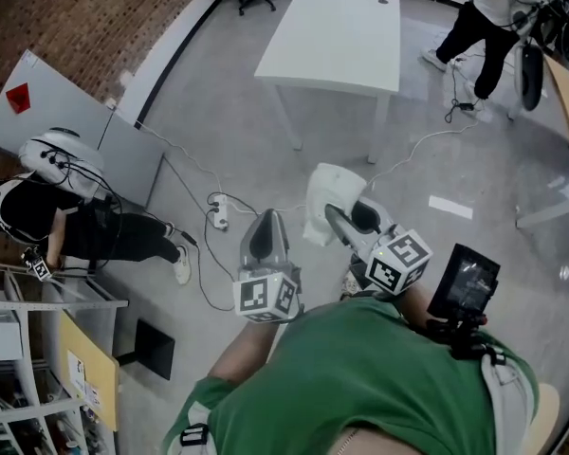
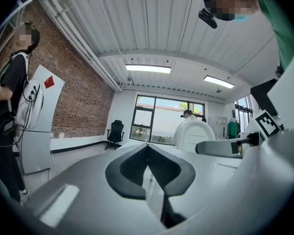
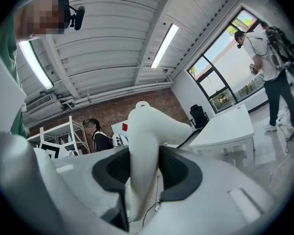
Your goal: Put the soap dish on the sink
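The right gripper [image 3: 146, 173] pinches the white soap dish [image 3: 148, 131] between its dark pads, holding it in the air above the grey floor [image 1: 218, 112]. The left gripper [image 2: 148, 153] has its jaws pressed together with nothing between them. A grey panel [image 1: 71, 121] bears a red diamond label [image 1: 17, 98], and any print on it is too small to read.

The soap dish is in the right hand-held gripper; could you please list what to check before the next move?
1. Grip: soap dish clamped between the jaws of the right hand-held gripper: ok.
2. Left hand-held gripper free, jaws together, nothing between them: ok.
3. Sink in sight: not ok; no view shows one.
4. Floor ahead: power strip and cables lie across it, a likely trip risk: not ok.
5. People clear of the path: cannot tell; one person is at the left, another stands beyond the white table.
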Available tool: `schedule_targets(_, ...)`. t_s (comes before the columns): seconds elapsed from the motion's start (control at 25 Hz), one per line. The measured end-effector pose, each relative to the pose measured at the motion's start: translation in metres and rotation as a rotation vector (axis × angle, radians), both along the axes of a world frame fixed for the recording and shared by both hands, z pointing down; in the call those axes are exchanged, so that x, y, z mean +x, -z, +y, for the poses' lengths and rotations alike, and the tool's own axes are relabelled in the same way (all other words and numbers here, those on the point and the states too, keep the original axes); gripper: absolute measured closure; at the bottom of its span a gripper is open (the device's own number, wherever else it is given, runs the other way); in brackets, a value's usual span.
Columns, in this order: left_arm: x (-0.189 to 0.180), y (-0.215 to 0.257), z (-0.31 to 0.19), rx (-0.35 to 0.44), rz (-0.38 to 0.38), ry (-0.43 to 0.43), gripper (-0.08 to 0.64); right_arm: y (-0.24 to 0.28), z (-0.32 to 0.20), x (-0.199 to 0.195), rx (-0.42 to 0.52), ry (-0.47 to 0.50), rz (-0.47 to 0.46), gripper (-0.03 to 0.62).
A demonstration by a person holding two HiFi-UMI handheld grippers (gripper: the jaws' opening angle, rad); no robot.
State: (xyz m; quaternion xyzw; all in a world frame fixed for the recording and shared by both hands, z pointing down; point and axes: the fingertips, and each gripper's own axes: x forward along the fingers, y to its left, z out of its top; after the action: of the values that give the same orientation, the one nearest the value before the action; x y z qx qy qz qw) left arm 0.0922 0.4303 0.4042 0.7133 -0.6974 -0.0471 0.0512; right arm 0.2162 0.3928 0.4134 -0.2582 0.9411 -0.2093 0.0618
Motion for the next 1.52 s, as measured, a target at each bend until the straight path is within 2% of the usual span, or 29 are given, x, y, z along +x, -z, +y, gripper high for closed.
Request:
schedule_targets(0.24,-0.006,-0.006,-0.042,-0.004,-0.018,0.011,0.554,-0.01,-0.045,-0.006,-0.009,0.007,-0.006,0.448)
schedule_targets(0.44,-0.017,-0.007,-0.061,-0.028,-0.013,0.025,0.554,-0.006,-0.062,-0.016,-0.021,0.016,0.005,0.448)
schedule_targets(0.76,-0.051,-0.011,-0.095,-0.009,0.004,0.018,0.554,-0.018,-0.091,-0.045,-0.032,-0.003,0.03,0.448)
schedule_targets(1.24,-0.147,-0.006,-0.166,0.017,0.059,-0.029,0.554,-0.01,-0.156,-0.136,-0.032,-0.064,0.06,0.448)
schedule_targets(1.52,-0.206,-0.006,-0.183,0.016,0.065,-0.052,0.554,-0.01,-0.174,-0.197,-0.03,-0.087,0.054,0.448)
